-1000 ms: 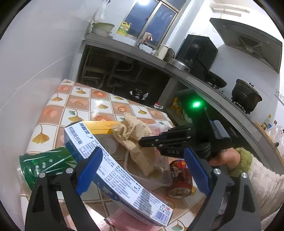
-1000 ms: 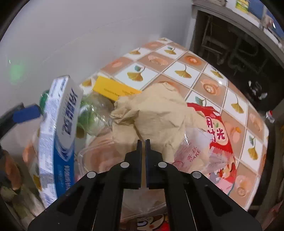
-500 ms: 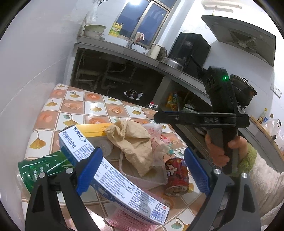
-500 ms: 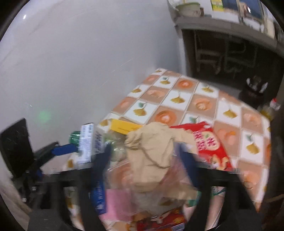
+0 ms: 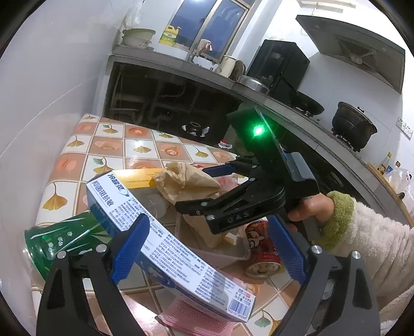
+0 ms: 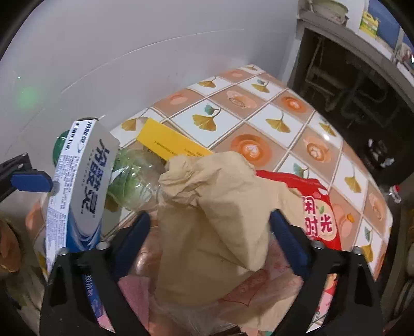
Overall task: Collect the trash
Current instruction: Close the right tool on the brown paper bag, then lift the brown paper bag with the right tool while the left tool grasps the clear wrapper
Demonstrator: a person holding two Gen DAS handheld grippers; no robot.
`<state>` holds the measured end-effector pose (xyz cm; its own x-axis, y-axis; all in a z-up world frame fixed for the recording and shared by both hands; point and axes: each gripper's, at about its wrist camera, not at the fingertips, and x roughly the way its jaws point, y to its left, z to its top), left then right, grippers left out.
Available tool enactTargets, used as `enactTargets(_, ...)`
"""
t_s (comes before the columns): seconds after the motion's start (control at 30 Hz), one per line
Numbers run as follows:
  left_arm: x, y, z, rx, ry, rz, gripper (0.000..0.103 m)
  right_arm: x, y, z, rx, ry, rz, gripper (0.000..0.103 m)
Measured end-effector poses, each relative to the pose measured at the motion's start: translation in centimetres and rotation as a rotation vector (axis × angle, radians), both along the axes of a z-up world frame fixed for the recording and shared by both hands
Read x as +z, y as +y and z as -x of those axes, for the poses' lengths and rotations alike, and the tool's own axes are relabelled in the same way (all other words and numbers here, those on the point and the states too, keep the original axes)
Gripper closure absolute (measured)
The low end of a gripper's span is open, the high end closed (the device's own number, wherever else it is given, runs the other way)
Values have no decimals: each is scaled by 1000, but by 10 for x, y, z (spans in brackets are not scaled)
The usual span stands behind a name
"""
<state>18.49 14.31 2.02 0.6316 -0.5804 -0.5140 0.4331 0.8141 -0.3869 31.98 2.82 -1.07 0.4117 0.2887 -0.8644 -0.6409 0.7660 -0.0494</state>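
Right gripper [image 6: 209, 243] jaws standing wide, just been closing slightly, crumpled brown paper bag [image 6: 214, 219] sitting between the pads, contact unclear. Left gripper [image 5: 207, 248] fingers also apart, toothpaste box [image 5: 165, 243] lying between them, resting against left pad. Both lying on tiled table [image 6: 258, 108].

Tiled tabletop [image 5: 134, 148] with ginkgo-leaf and orange squares, spreading ahead of the jaws, its left edge against a white wall [image 5: 51, 77]. Far ahead, above the jaws: grey counter [image 5: 181, 66] with dark open space and pipes below. On it a stack of bowls [image 5: 138, 37], a yellow jug [image 5: 169, 33] by the window [image 5: 207, 23], a cream kettle [image 5: 229, 66], a steel lid [image 5: 252, 82]. Up and right of the jaws: black cabinet [image 5: 282, 64], wok [image 5: 306, 103], black pot [image 5: 353, 124], range hood [image 5: 354, 49]. Small dark item on the floor [image 5: 195, 128] beyond the table.
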Motion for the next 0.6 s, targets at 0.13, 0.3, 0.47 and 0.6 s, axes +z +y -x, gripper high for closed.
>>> enactTargets(0.13,-3,2,-1,3,8,2,12,0,-5,-3,-33,17,0,72)
enactTargets(0.3,-3,2,1,4,3,2,12,14,-23,-4,-85,32,-107,100)
enactTargets(0.47,-1,-3,4,-16,-9,-11,12,40,-49,-1,-139,31,-287,100)
enactTargets(0.6,1,-8,3,-37,-11,-18,12,61,-78,-1,-178,68,-503,100)
